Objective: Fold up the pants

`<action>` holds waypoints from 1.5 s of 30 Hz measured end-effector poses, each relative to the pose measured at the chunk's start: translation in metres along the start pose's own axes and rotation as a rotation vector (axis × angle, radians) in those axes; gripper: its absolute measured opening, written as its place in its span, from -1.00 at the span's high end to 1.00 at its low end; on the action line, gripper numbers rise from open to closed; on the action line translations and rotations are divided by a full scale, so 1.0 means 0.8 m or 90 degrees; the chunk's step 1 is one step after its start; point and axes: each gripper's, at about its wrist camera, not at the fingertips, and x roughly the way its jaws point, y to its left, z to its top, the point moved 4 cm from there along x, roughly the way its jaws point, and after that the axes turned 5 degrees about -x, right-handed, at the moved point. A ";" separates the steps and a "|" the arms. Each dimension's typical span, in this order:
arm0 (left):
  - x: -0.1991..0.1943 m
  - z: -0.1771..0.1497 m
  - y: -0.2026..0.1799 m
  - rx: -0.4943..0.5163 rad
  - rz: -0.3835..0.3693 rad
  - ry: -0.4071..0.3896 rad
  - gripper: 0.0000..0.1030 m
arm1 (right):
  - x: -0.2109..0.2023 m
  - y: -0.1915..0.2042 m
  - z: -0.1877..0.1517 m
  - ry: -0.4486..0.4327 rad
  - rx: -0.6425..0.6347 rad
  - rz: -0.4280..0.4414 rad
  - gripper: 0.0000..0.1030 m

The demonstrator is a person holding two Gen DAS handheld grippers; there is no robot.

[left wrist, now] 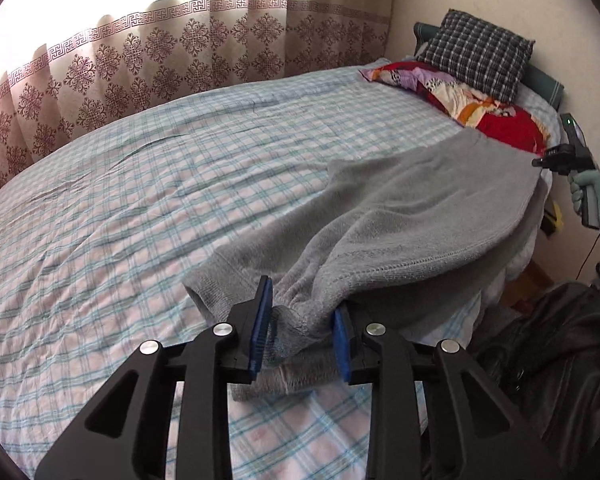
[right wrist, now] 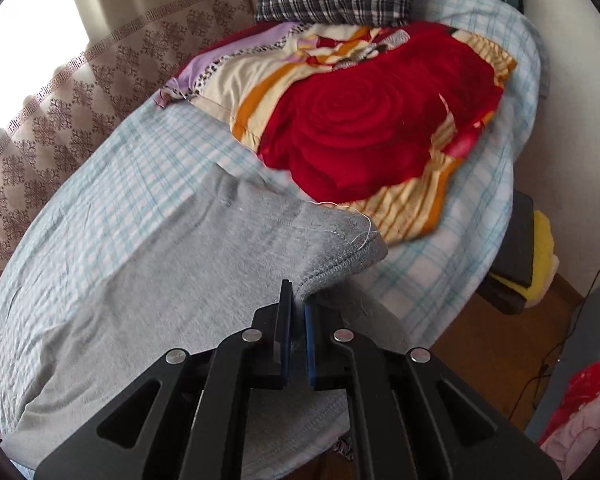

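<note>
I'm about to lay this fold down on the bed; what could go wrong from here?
The left gripper has its jaws apart around the bunched cuff of the grey pants, so that end may slip free. The right gripper pinches only a thin hem edge, which could pull out. The pants overhang the bed's edge and might slide off.

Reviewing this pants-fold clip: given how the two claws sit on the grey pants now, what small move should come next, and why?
Probably draw the left claw back off the cuff: its jaws stand apart around the grey pants, which lie on the bed, while the right claw is shut on the other end.
</note>
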 end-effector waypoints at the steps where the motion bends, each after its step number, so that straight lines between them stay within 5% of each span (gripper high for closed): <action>1: 0.001 -0.007 -0.001 0.004 0.000 0.010 0.36 | 0.006 -0.003 -0.007 0.007 0.000 -0.004 0.91; 10: 0.000 -0.036 0.011 -0.012 0.028 0.039 0.10 | 0.022 -0.003 -0.015 0.011 -0.017 -0.014 0.85; 14: -0.009 -0.041 0.015 -0.011 0.029 0.037 0.08 | 0.015 -0.005 -0.012 0.001 -0.013 -0.025 0.66; 18: -0.020 -0.044 0.026 -0.027 0.053 0.027 0.04 | 0.002 -0.005 -0.006 -0.033 -0.025 -0.069 0.10; 26: -0.030 -0.024 0.055 -0.121 0.062 -0.008 0.01 | -0.026 0.002 0.002 -0.098 -0.045 -0.125 0.05; 30: -0.008 -0.010 0.048 -0.139 0.063 0.014 -0.36 | -0.051 0.033 0.001 -0.157 -0.092 -0.139 -0.20; 34: 0.030 -0.002 0.054 -0.188 0.050 0.047 -0.45 | -0.065 0.083 -0.012 -0.177 -0.153 -0.095 -0.21; 45: 0.092 0.012 0.089 -0.298 0.009 0.106 -0.41 | -0.070 0.236 -0.092 -0.118 -0.337 0.095 -0.22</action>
